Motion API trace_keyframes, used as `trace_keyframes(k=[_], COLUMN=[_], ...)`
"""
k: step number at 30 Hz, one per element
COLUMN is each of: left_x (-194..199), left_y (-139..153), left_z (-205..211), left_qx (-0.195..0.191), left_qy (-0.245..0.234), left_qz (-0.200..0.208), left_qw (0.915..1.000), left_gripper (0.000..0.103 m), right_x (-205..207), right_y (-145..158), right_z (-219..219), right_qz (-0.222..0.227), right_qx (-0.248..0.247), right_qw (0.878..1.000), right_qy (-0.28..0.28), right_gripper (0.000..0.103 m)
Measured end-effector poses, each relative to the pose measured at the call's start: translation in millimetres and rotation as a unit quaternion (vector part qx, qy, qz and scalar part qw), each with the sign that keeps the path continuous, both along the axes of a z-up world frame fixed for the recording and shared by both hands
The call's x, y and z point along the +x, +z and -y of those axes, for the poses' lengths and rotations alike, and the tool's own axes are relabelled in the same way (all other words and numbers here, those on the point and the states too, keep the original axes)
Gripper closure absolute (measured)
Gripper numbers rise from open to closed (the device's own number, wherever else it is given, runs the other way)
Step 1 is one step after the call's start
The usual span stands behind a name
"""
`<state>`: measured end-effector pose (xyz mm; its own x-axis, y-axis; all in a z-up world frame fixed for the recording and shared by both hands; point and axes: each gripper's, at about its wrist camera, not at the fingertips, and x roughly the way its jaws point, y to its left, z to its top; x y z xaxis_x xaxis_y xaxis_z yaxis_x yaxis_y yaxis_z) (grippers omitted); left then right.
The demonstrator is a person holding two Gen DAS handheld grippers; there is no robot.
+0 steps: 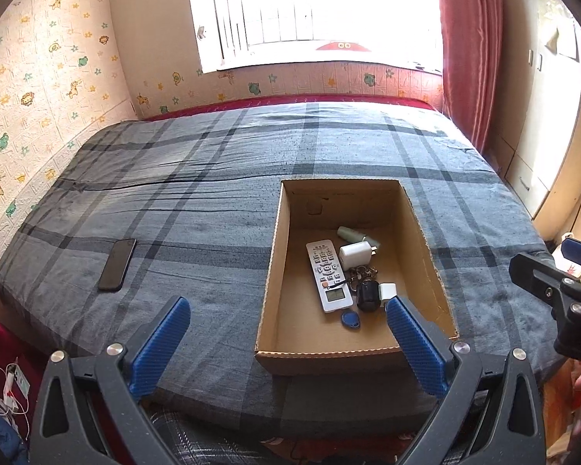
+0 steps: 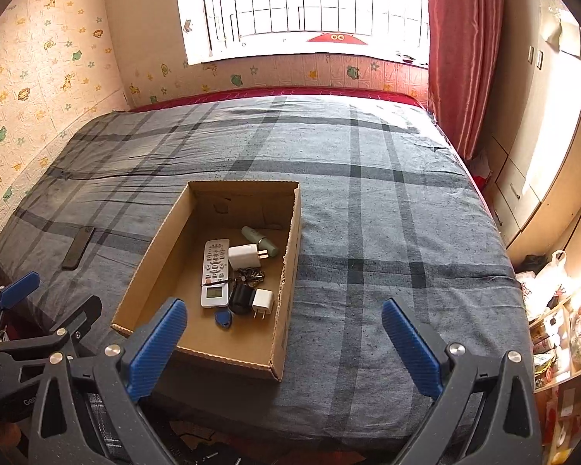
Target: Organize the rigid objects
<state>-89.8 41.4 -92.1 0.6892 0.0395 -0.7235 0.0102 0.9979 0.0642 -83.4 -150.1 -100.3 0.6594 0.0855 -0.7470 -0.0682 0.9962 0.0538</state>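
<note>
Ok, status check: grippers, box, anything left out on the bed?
Left gripper open, empty; right gripper open, empty. Remote, chargers, keys in the cardboard box. Phone still out on the bed, left of box. Nothing in the way.

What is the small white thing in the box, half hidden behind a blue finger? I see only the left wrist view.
Observer: It is a small white plug with two prongs. It lies in the box beside the black round thing.
Operator: Does the right gripper hold something? I see only its side.
Observer: No. The right gripper is wide open, with nothing held between its fingers.
Operator: What is past the right edge of the bed?
Observer: A white plastic bag stands there, beside the bed.
</note>
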Motion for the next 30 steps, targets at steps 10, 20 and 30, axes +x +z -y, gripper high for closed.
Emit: trace_keyframes(k=[10, 20, 30], left_x=[-14, -14, -12], left_y=[13, 17, 18], left_z=[1, 4, 6], left_qx=[-0.012, -0.017, -0.021], left_qy=[0.007, 0.004, -0.004], left_qz=[0.020, 0.027, 0.027], left_qw=[0.9997, 0.9995, 0.9994], left_gripper=[0.000, 0.000, 0.000], right_x=[-15, -16, -15], right_y=[8, 10, 11], right_z=[-4, -3, -4], right_qz=[0.006, 0.006, 0.005], right_qx=[-0.010, -0.014, -0.016], right_qw=[1.000, 1.000, 1.000], right_qy=[-0.004, -0.008, -0.008], right_gripper=[0.000, 0.000, 0.000])
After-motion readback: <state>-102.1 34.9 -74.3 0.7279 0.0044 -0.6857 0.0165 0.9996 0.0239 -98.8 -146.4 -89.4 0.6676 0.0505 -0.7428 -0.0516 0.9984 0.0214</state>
